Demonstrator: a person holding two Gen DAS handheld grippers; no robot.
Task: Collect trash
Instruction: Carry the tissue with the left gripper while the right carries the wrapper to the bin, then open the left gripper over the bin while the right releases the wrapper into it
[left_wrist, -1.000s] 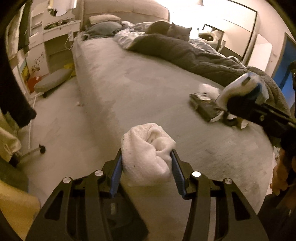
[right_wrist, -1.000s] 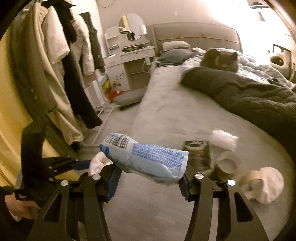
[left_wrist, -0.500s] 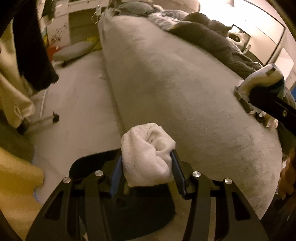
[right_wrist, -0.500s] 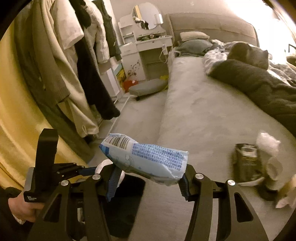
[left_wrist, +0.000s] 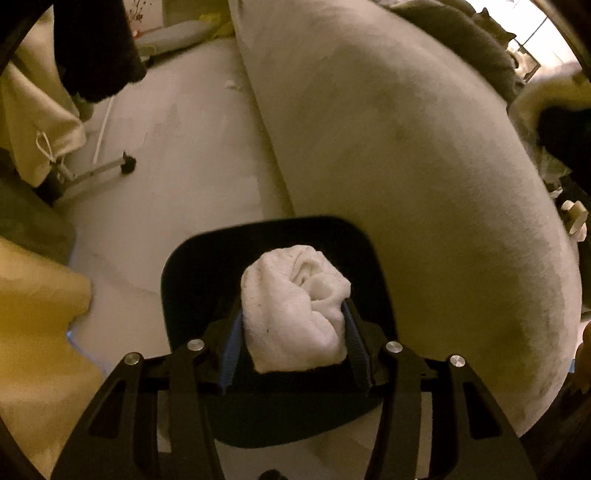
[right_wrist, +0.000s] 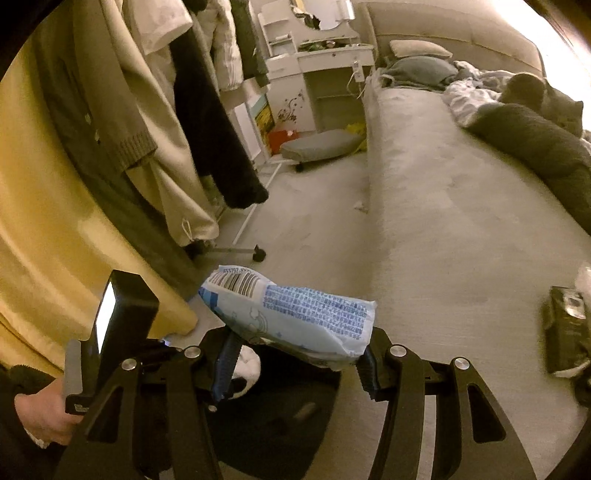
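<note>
My left gripper (left_wrist: 293, 345) is shut on a crumpled white tissue wad (left_wrist: 293, 314) and holds it over the open mouth of a black trash bin (left_wrist: 184, 280) on the floor beside the bed. My right gripper (right_wrist: 295, 356) is shut on a blue and white plastic wrapper (right_wrist: 291, 314) with a barcode, held above the bed's corner. In the right wrist view the tissue wad (right_wrist: 245, 367) and the bin (right_wrist: 280, 424) show below the wrapper. A dark packet (right_wrist: 567, 328) lies on the bed at the right.
The grey bed (left_wrist: 406, 155) fills the right side. A clothes rack with hanging coats (right_wrist: 155, 122) and a wheeled foot (left_wrist: 127, 164) stands left. A yellow curtain (right_wrist: 40, 221) hangs at the near left. A cat (right_wrist: 543, 96) lies on the dark blanket.
My left gripper has swung off the bed down over the black bin with the tissue wad. My right gripper has moved left with the wrapper, leaving the trash on the bed at the right edge.
</note>
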